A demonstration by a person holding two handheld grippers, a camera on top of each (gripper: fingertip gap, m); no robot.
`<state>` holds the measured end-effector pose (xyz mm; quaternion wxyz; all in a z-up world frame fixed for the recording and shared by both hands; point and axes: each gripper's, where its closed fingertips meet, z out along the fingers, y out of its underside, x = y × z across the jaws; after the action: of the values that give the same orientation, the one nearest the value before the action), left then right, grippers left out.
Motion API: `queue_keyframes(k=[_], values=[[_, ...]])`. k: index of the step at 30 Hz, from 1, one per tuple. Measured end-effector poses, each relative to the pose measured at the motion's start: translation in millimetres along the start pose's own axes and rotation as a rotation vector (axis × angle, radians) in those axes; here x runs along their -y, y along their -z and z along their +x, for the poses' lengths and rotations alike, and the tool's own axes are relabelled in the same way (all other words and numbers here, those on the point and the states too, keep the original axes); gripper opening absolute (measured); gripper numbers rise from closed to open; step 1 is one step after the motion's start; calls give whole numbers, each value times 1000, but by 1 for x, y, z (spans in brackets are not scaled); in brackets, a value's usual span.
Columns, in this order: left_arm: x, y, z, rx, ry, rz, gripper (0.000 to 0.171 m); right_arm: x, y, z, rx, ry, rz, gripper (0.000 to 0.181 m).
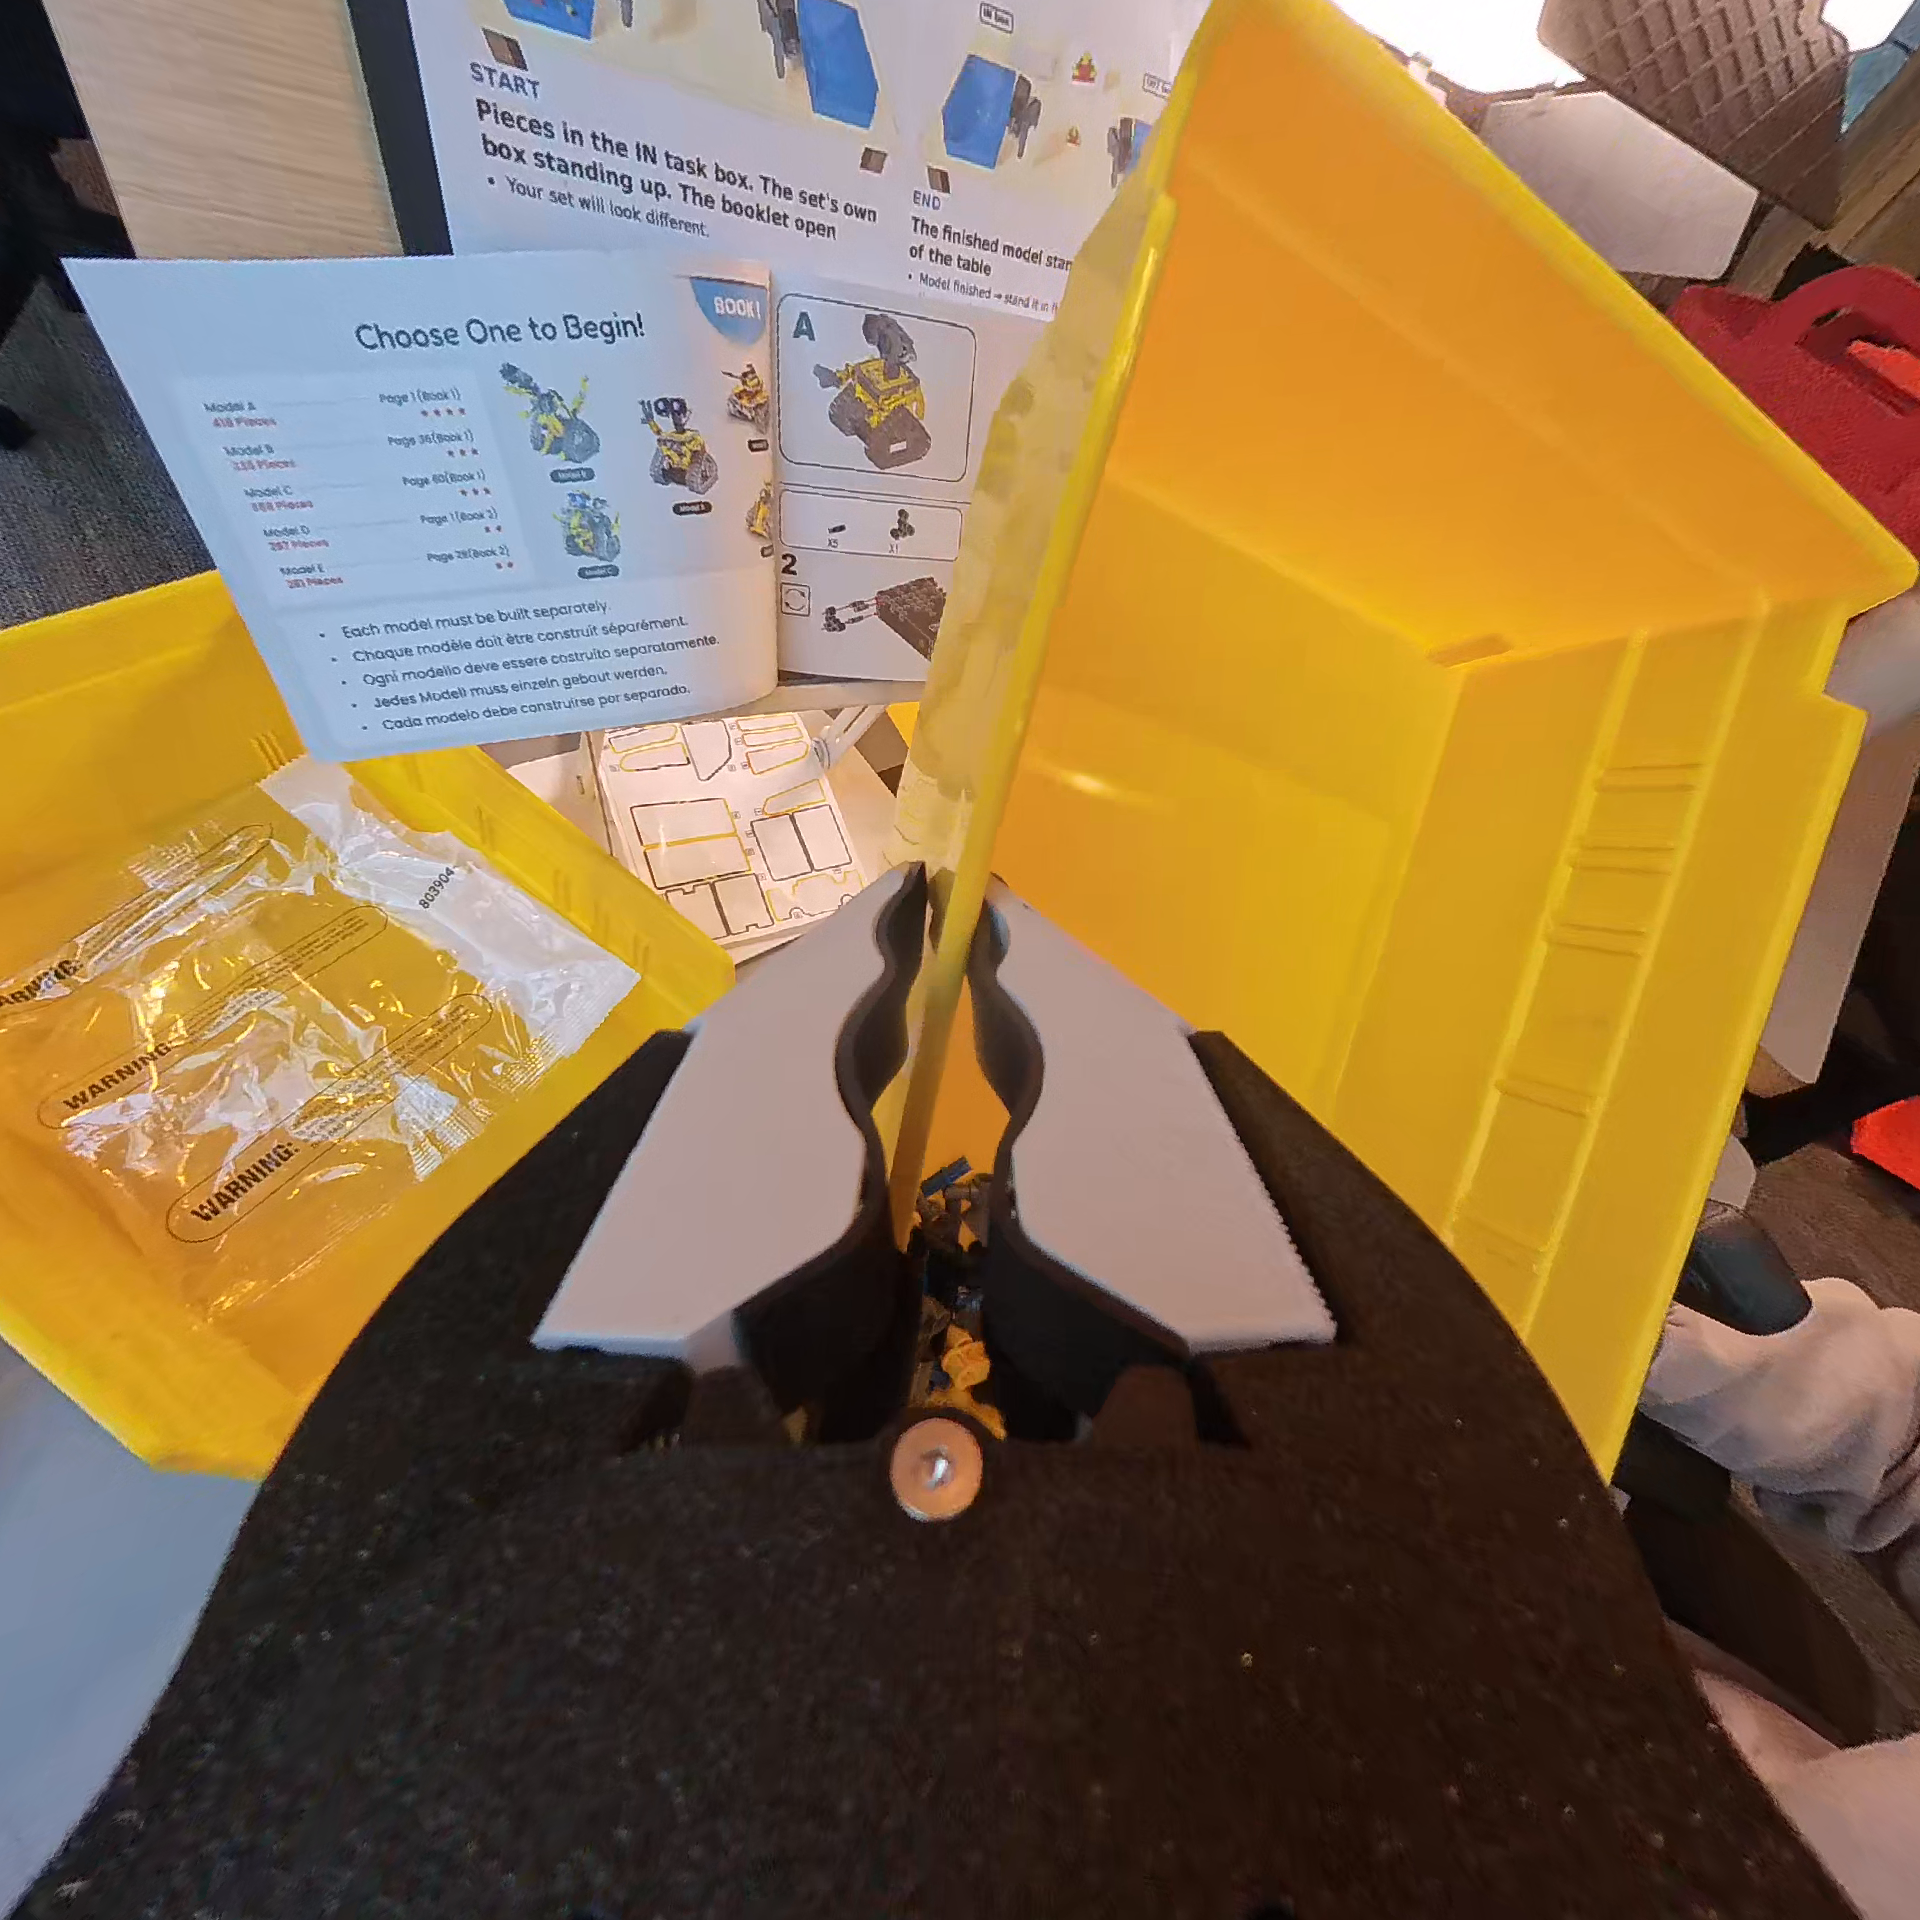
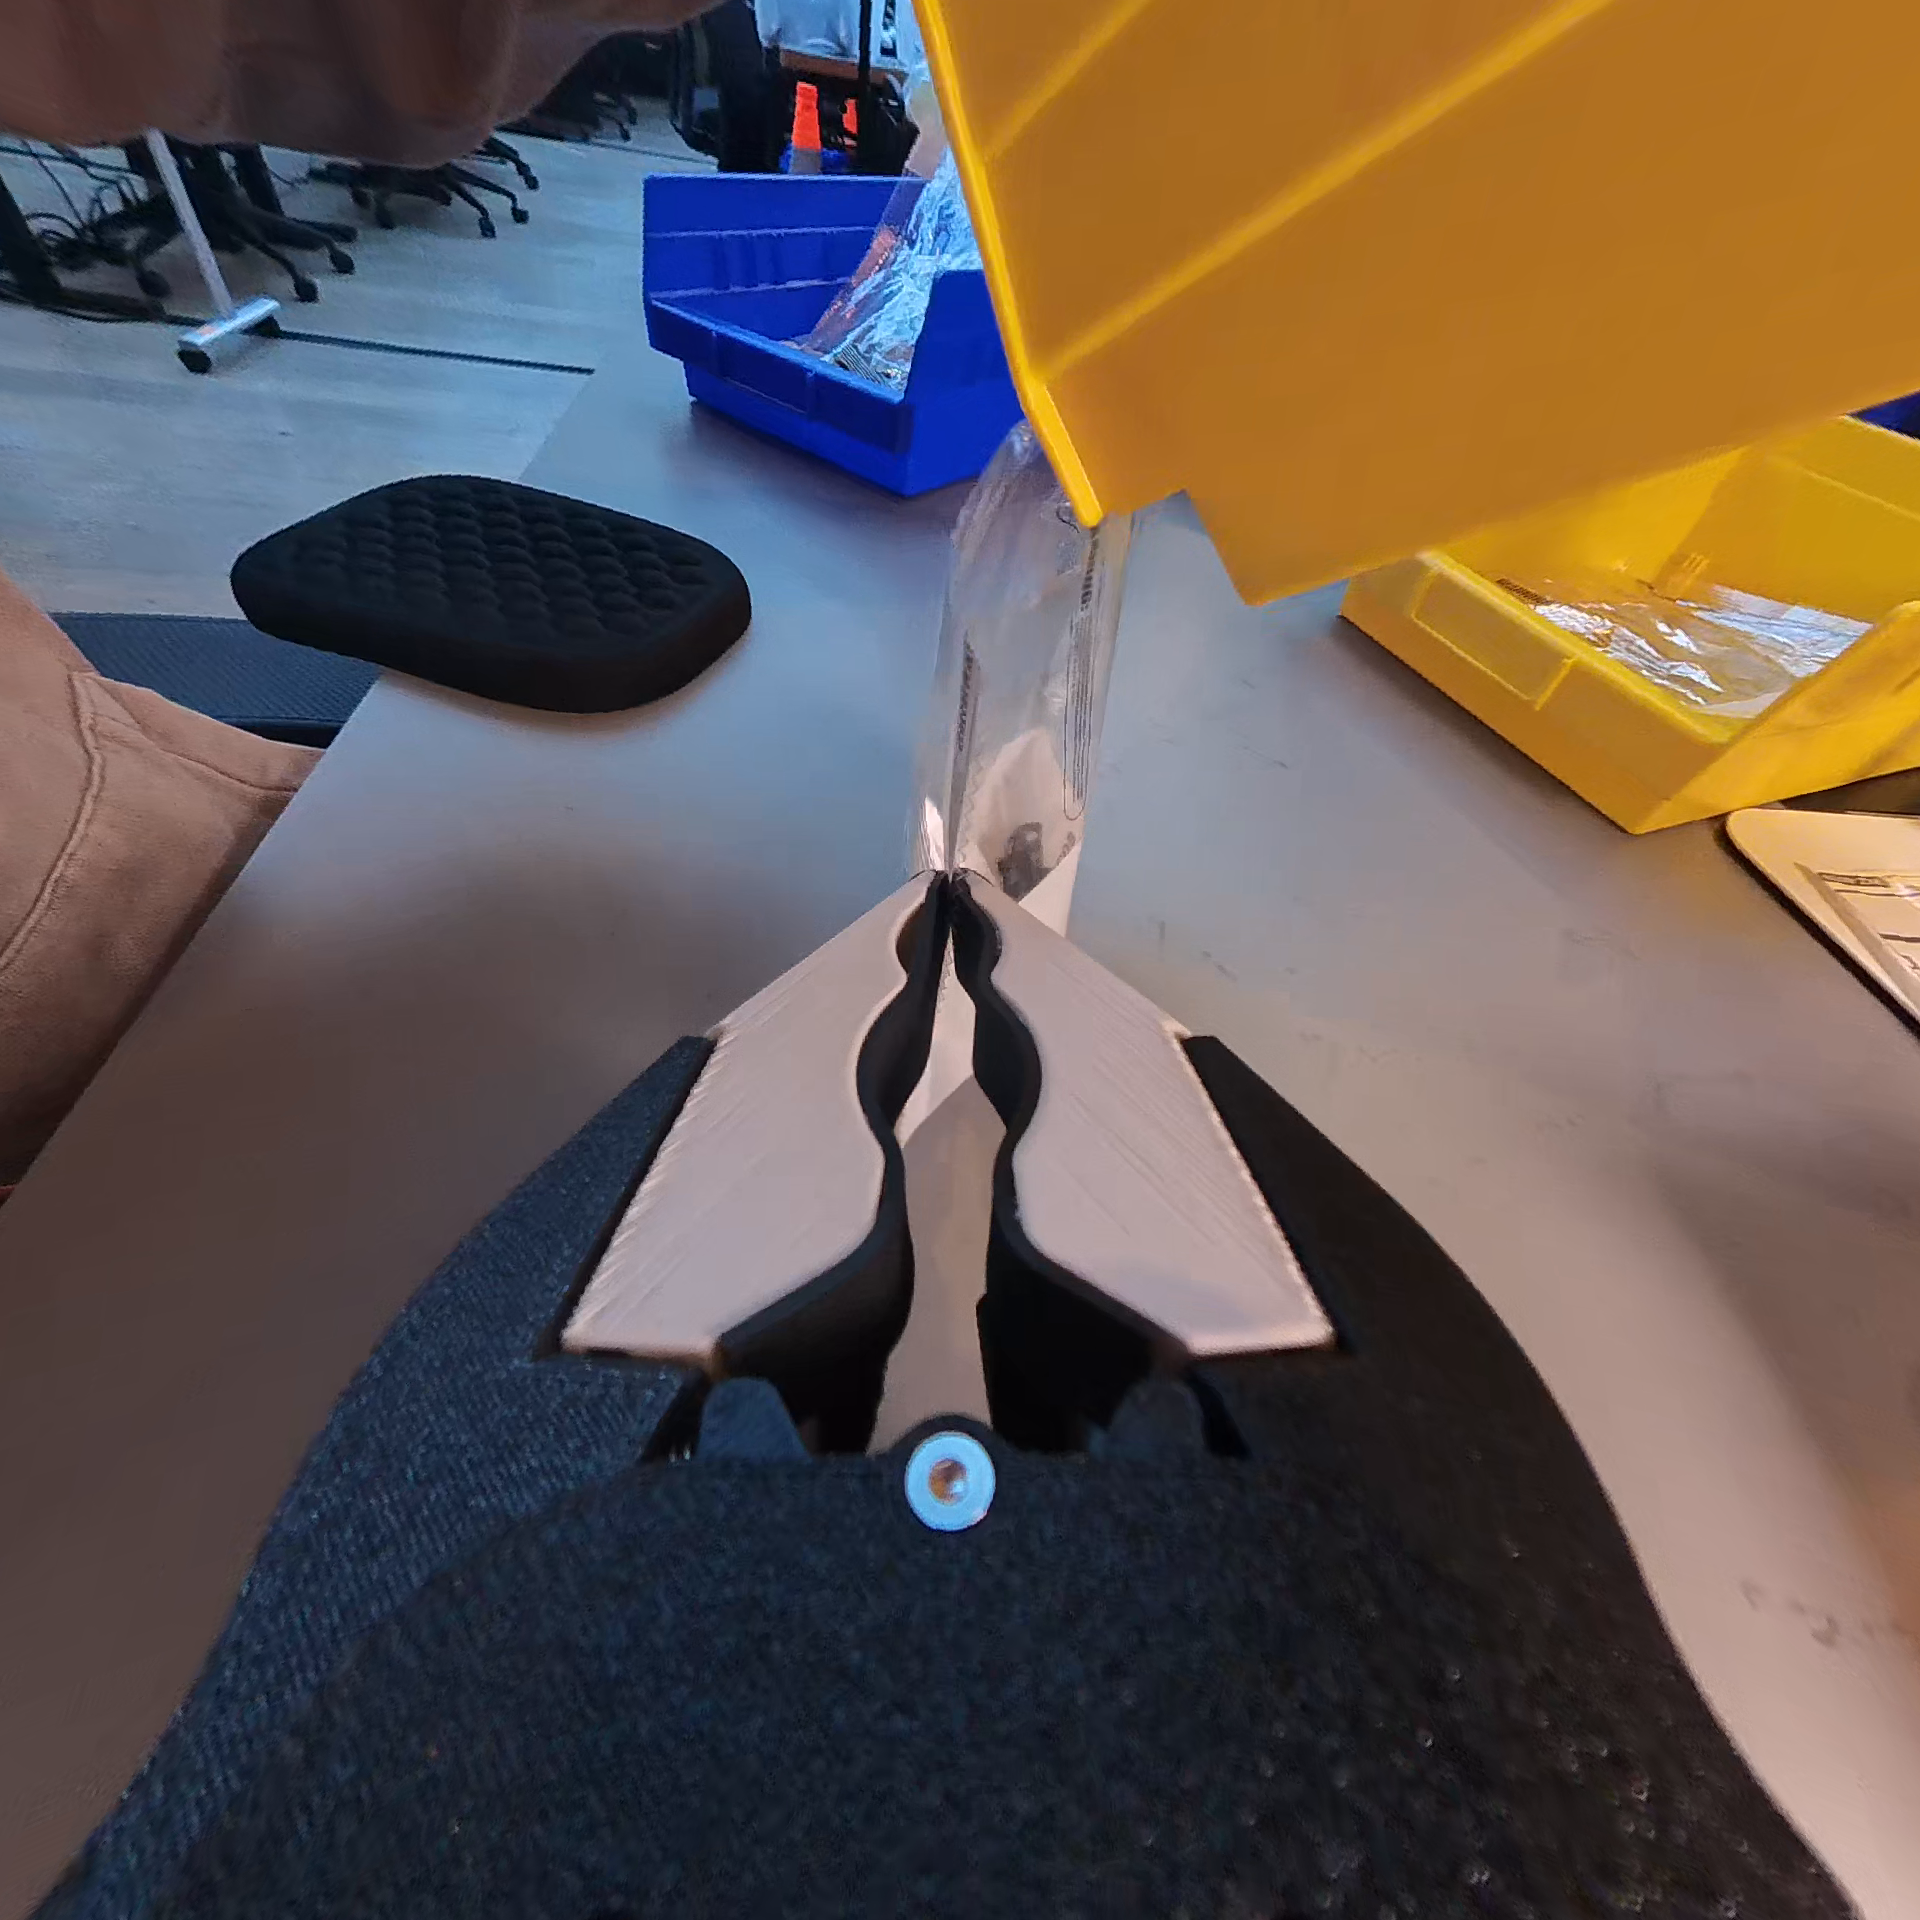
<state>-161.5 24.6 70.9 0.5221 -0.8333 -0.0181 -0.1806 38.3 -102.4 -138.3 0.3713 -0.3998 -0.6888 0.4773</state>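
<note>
Your left gripper point(image 1: 951, 894) is clamped on the side wall of a tipped yellow bin point(image 1: 1403, 644), lifted above the grey table point(image 2: 1403, 1091). A second yellow bin point(image 1: 94, 748) beside it holds an empty plastic bag point(image 1: 281, 997). Your right gripper point(image 2: 948, 883) pinches a clear bag point(image 2: 1023, 665) hanging under the tipped bin.

We count two yellow bins: one tipped up in the air point(image 2: 1455, 260), one resting on the table point(image 2: 1662, 707) near its far right edge. There is one blue bin point(image 2: 831, 384) at the table's far edge. We see three clear plastic bags: one hanging point(image 2: 1029, 675), one in the resting yellow bin point(image 1: 281, 1039), one in the blue bin point(image 2: 894, 281). One open booklet point(image 1: 468, 499) stands behind, and one black pad point(image 2: 488, 592) lies at the left edge.
</note>
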Motion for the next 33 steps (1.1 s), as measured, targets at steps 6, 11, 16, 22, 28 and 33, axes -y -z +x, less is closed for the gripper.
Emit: queue_keyframes(k=[6, 11, 16, 22, 28, 33], values=[[0, 6, -1, -13, 15, 15, 2, -3, -1, 3, -14, -14, -19, 0], [1, 8, 3, -32, 30, 22, 1, -4, -1, 7, -43, -20, -23, 0], [-11, 2, 5, -20, 9, -41, 1, -6, -1, 12, -76, -15, -34, 0], [-29, -13, -2, 6, 9, -80, 2, -7, -2, 8, -78, 26, -47, 0], [-23, -20, -7, 54, 3, -64, 1, -12, -6, 1, -70, 90, -86, 0], [-19, -27, -10, 119, -26, -45, 2, -13, -6, 4, -99, 123, -95, 0]])
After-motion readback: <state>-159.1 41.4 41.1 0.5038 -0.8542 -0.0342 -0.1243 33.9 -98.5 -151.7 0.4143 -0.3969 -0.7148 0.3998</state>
